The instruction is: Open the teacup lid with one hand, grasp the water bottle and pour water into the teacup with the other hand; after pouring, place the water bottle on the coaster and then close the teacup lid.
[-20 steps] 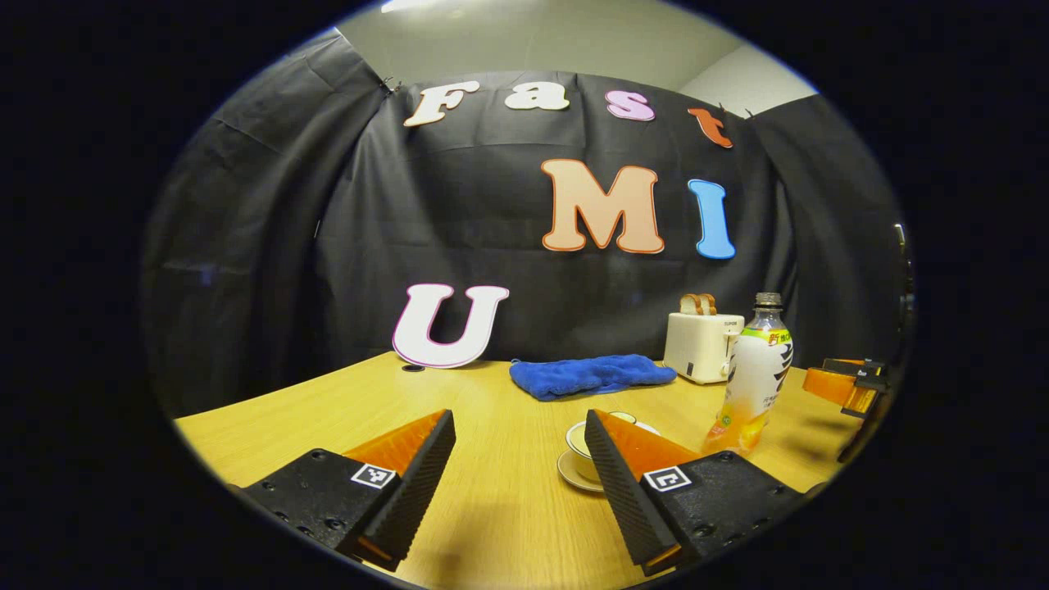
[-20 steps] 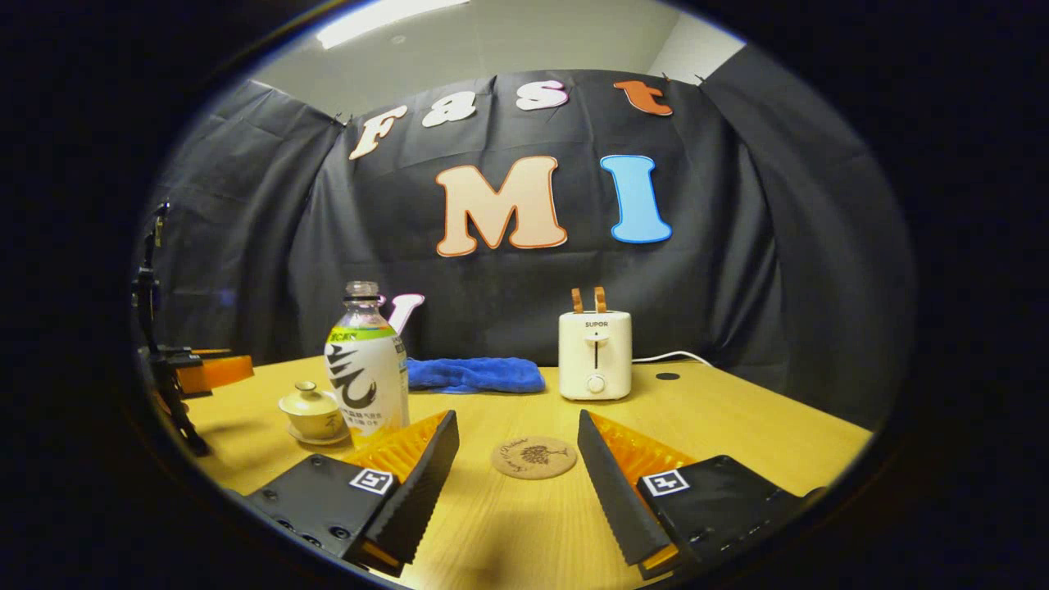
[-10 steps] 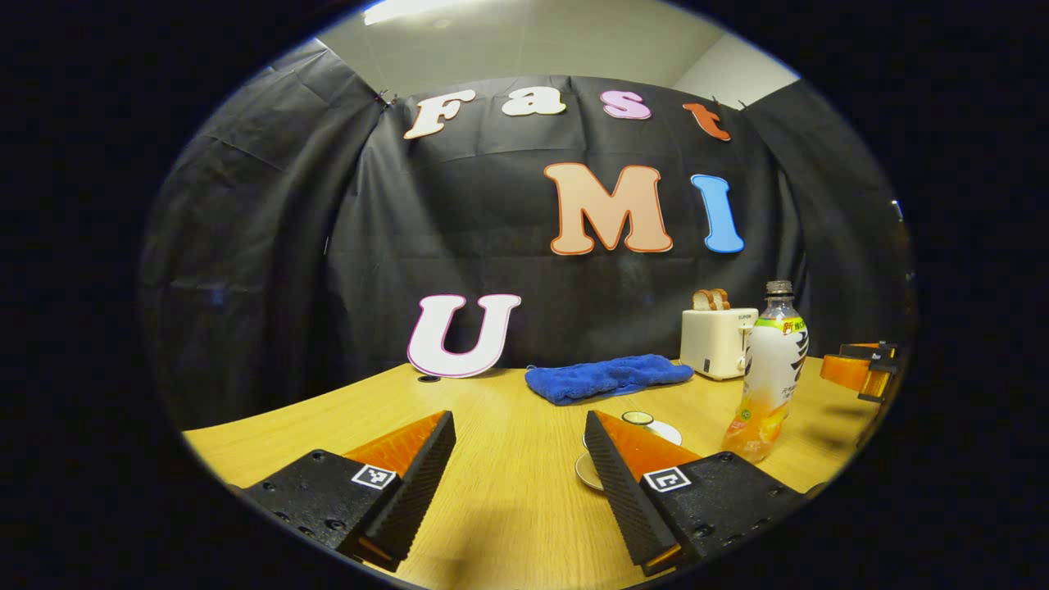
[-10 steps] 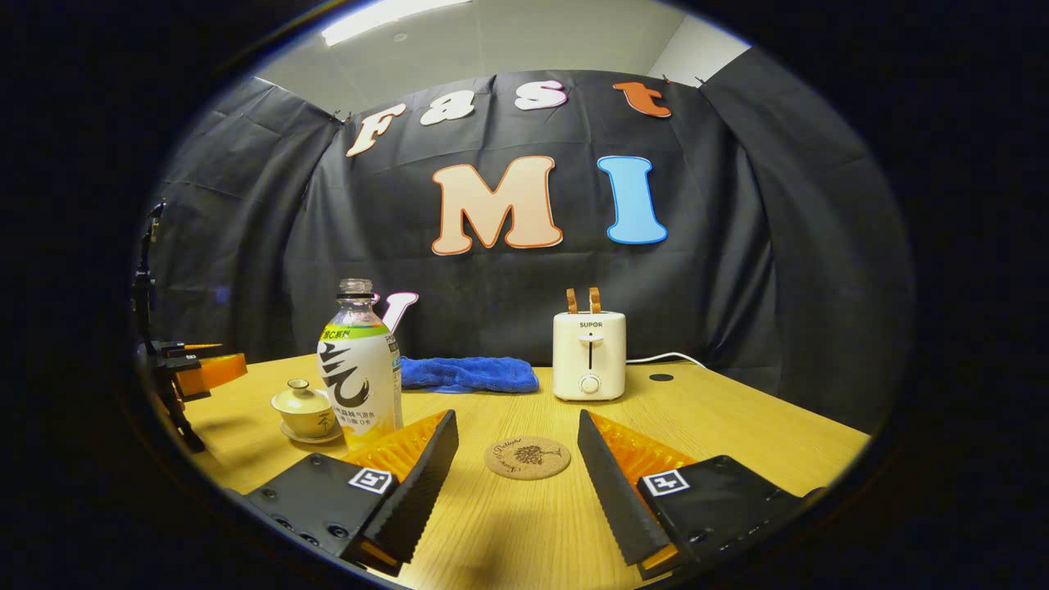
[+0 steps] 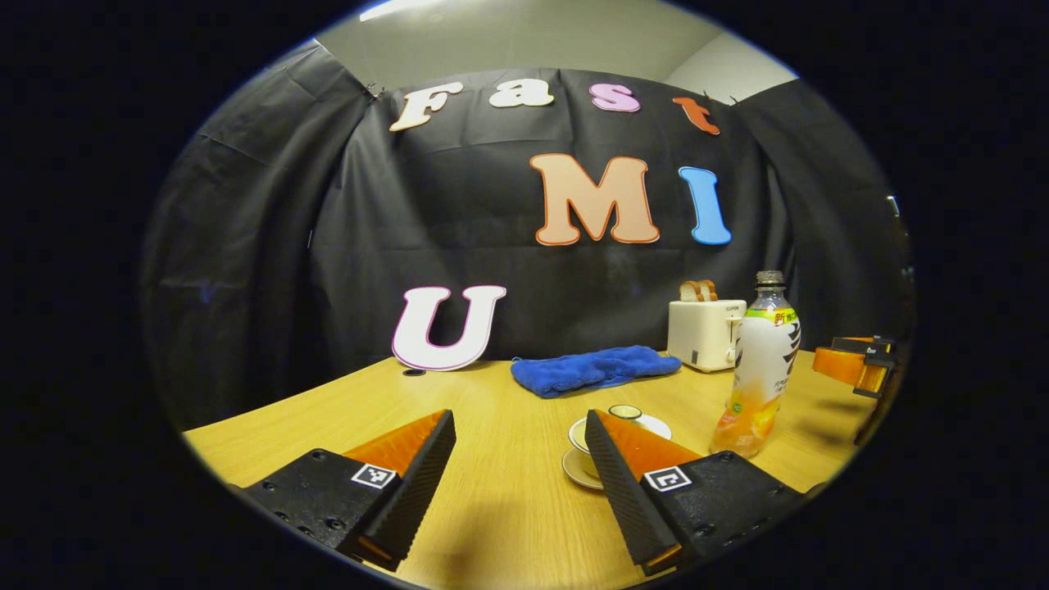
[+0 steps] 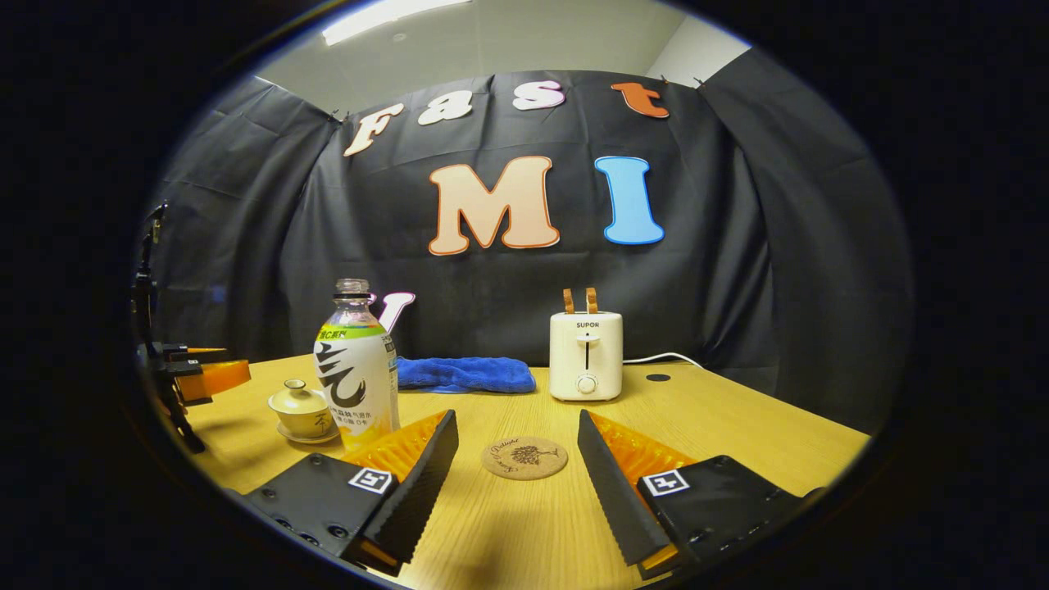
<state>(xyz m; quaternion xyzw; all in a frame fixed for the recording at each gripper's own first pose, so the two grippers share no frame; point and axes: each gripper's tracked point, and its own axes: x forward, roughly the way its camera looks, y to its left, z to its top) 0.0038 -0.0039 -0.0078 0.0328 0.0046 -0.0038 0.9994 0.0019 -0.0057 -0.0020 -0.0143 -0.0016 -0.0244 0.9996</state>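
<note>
Left gripper (image 5: 518,463): fingers spread apart, holding nothing, low over the wooden table (image 5: 492,508); its right finger stood in front of the teacup (image 5: 583,438), hiding part of it.
Teacup: pale, round, on a saucer, lid (image 6: 301,397) with a small knob on it in the right gripper view; just left of the water bottle (image 6: 356,369).
Water bottle: clear plastic, upright, white and green label, orange drink low inside; partly behind the left finger in the right gripper view.
Blue cloth (image 6: 463,374): soft, rumpled, at the back of the table.
Coaster (image 6: 524,457): round cork disc with a dark print, bare, between the fingers of the right gripper (image 6: 518,459).
Right gripper: fingers wide apart, empty; black ribbed pads, orange backs.
Toaster (image 6: 585,355): cream, boxy, two slices standing in it; behind the coaster.
</note>
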